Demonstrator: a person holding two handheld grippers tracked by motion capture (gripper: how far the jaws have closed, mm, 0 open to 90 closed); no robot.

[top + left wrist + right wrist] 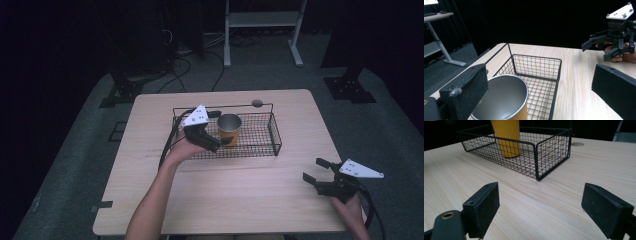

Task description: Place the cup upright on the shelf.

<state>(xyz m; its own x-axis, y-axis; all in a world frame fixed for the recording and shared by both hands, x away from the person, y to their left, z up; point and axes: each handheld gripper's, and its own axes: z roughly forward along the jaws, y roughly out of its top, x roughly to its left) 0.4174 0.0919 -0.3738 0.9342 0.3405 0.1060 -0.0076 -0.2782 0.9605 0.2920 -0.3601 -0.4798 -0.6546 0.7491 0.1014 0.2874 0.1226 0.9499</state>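
Observation:
A yellow metal cup (229,129) with a silver inside stands upright in the left half of a black wire basket (260,136) on a light wooden table (225,200). My left gripper (220,129) reaches into the basket from the cup's left and is open, one jaw on each side of the cup. In the left gripper view the cup (504,100) sits close to the left jaw, with a wide gap to the right jaw. My right gripper (313,170) is open near the table's front right corner, nothing between its jaws, pointing toward the basket (544,152) and cup (507,137).
The basket's right half (536,72) holds nothing. A round grey cap (257,103) is set in the table behind the basket. Past the table's far edge, cables and a white frame (262,30) stand on the dark floor. Bare tabletop separates the basket from my right gripper (595,51).

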